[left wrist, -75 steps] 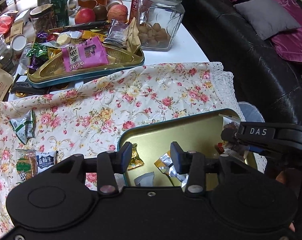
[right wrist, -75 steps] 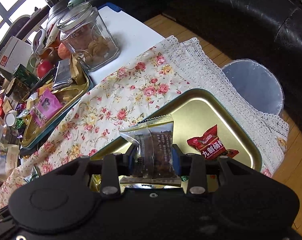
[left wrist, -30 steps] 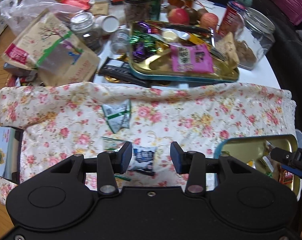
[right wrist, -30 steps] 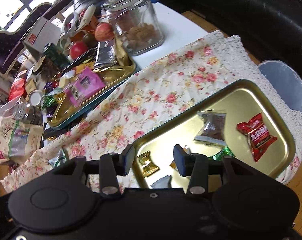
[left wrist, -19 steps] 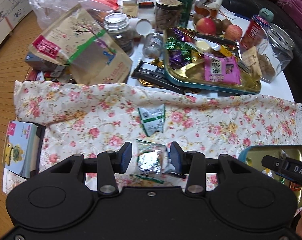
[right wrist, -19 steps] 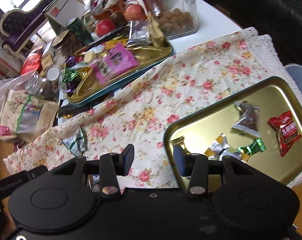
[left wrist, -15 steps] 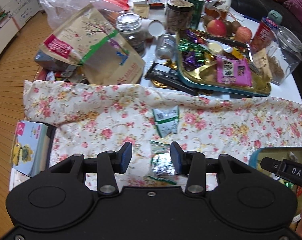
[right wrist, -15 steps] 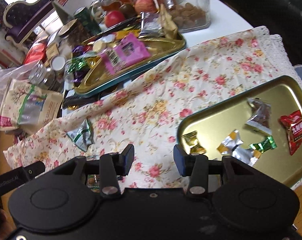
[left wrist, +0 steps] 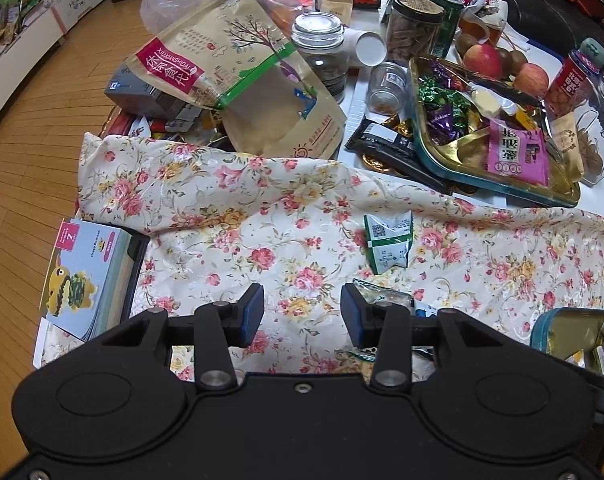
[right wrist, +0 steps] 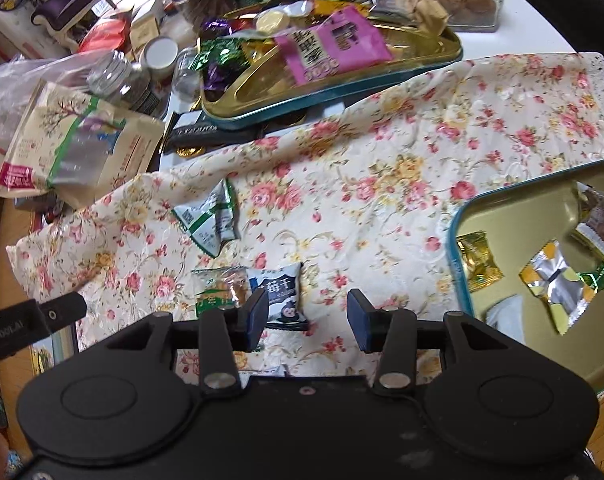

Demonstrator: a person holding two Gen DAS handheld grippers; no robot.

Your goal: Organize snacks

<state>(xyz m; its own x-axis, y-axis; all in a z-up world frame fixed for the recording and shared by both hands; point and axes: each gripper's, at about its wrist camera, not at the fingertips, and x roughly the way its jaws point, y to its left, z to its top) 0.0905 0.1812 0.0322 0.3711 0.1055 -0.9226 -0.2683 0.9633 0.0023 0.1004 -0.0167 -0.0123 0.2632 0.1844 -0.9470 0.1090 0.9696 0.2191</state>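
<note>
Three loose snack packets lie on the floral cloth [right wrist: 381, 184]: a green-and-white packet [right wrist: 210, 216] [left wrist: 387, 244], a green-and-orange packet [right wrist: 220, 290] [left wrist: 381, 294], and a blue-and-white packet [right wrist: 282, 294]. A gold tray with a teal rim [right wrist: 455, 240] [left wrist: 541, 320] at the right holds several wrapped snacks. My right gripper [right wrist: 307, 314] is open and empty, with its left finger just over the blue-and-white packet. My left gripper [left wrist: 302, 312] is open and empty over bare cloth, left of the green-and-orange packet.
A second gold tray [left wrist: 453, 168] full of candies stands at the back. Behind it are jars, apples, a can and a large paper snack bag [left wrist: 242, 80]. A card box [left wrist: 86, 276] lies at the left cloth edge. Wooden floor lies left.
Both grippers have swung left, away from the right tray. The left gripper has passed the green-and-orange packet, which was between its fingers and now lies to its right. The right gripper now hovers by the blue-and-white packet.
</note>
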